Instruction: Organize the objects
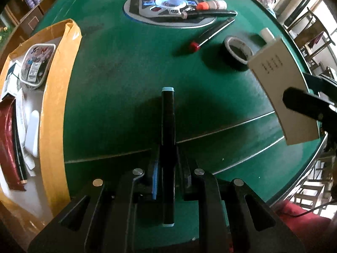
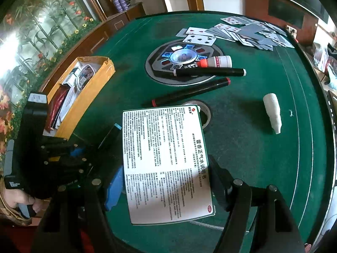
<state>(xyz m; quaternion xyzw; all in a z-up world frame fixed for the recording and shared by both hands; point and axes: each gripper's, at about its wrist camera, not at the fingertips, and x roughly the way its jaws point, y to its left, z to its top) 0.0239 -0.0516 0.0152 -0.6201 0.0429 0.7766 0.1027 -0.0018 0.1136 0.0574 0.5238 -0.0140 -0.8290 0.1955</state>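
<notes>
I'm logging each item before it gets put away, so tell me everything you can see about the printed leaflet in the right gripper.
The leaflet is a flat white rectangular sheet, apparently paper, with a thin green border, dense black Chinese text and small red marks at two corners. The right gripper is shut on it, holding it above the green table. It hides part of the tape roll.

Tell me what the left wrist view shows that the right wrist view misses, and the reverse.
Left wrist only: the full length of the black marker clamped in the left gripper. Right wrist only: the printed face of the leaflet held in the right gripper, and the white ridged bottle lying whole on the felt. Both: the yellow box, the tape roll and the red-capped markers.
</notes>
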